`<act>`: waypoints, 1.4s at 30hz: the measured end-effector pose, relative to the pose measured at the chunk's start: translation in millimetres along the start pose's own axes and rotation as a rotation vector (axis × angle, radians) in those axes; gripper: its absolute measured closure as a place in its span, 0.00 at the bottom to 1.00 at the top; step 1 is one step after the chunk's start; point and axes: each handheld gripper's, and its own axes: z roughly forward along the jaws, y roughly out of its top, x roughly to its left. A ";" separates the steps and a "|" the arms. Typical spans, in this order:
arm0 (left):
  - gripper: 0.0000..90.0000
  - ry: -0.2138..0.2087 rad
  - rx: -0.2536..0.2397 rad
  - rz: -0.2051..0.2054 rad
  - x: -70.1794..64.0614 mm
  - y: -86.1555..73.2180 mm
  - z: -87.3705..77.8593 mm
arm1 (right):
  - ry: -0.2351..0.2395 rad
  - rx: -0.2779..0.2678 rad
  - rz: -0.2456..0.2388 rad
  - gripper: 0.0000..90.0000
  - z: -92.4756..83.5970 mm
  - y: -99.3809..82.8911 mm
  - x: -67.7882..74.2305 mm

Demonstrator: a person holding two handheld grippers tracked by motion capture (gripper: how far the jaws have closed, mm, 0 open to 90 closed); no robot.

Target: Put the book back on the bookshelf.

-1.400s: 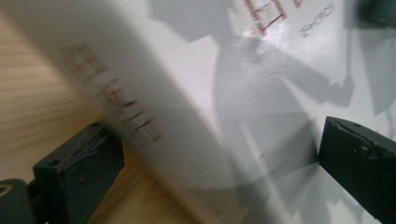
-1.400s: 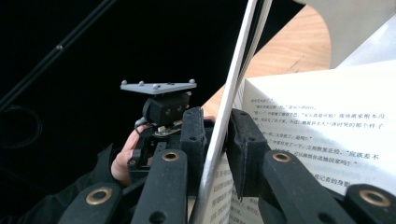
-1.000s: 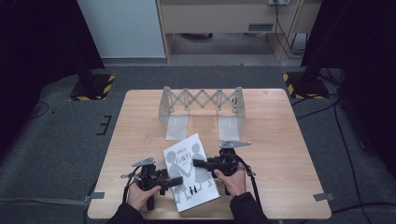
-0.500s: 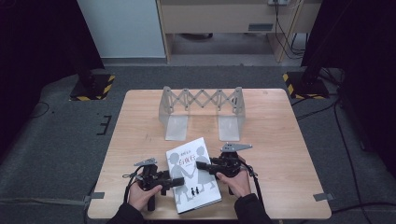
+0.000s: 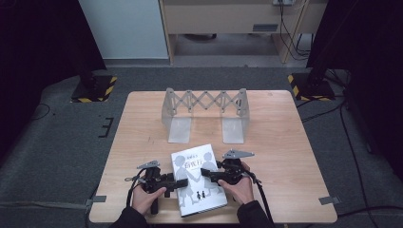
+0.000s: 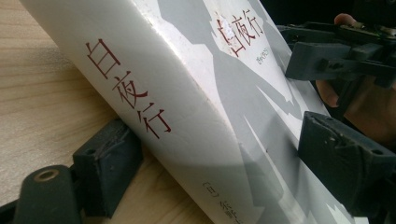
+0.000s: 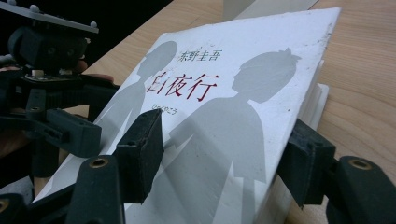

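Two grippers flank a white book [image 5: 198, 179] at the near edge of the wooden table [image 5: 285, 142]. Since the earlier high-view pictures the book has slid a little toward the person and now lies squarer to that edge, with both hands staying close to where they were. The right gripper [image 5: 209, 174] has just been opening its jaws: in the right gripper view one pad hovers over the cover and the other stands beside the page edge, the book between them but not pinched. The left gripper [image 5: 175, 182] has just been closing its jaws; in the left gripper view they straddle the spine side, one pad low by the table, the other above the cover, neither pressing on it. Grey silhouettes of two figures and red characters mark the cover, and red characters run down the white spine. Both hands rest low at the table edge, jaws pointing inward at the book. Farther back stands a grey expanding rack [image 5: 204, 113].
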 end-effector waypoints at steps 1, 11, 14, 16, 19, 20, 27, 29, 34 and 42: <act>0.14 0.000 0.000 0.002 -0.4 -0.3 0.2 | -0.006 -0.002 -0.003 0.41 -0.1 -0.1 0.5; 0.17 0.022 0.000 0.025 -2.9 -1.2 1.7 | -0.116 -0.010 -0.032 0.29 -2.1 -6.7 6.4; 0.17 0.023 -0.005 0.017 -3.1 -1.2 2.2 | -0.134 0.017 -0.001 0.31 -2.9 -11.6 1.9; 0.17 0.024 -0.005 0.016 -3.1 -1.1 2.2 | -0.104 0.001 0.019 0.32 -2.7 -15.1 0.0; 0.17 0.028 -0.005 0.010 -3.4 -0.7 2.4 | -0.047 0.002 0.100 0.30 2.2 -19.0 -2.4; 0.17 0.027 -0.002 0.011 -3.3 -0.2 2.5 | -0.049 0.002 0.102 0.30 2.5 -19.3 -2.4; 0.20 0.032 0.008 -0.013 -2.2 2.2 1.5 | -0.052 -0.030 0.101 0.35 3.3 -19.9 -1.9; 0.20 0.034 0.011 -0.010 -1.8 3.1 1.4 | -0.049 -0.040 0.091 0.38 2.5 -19.8 -3.1; 0.21 -0.015 0.014 -0.019 -1.5 4.5 3.0 | -0.019 -0.057 0.102 0.43 0.3 -19.5 -5.4; 0.19 0.013 0.024 -0.020 -2.3 7.1 6.9 | -0.020 -0.061 0.094 0.43 2.4 -19.1 -4.0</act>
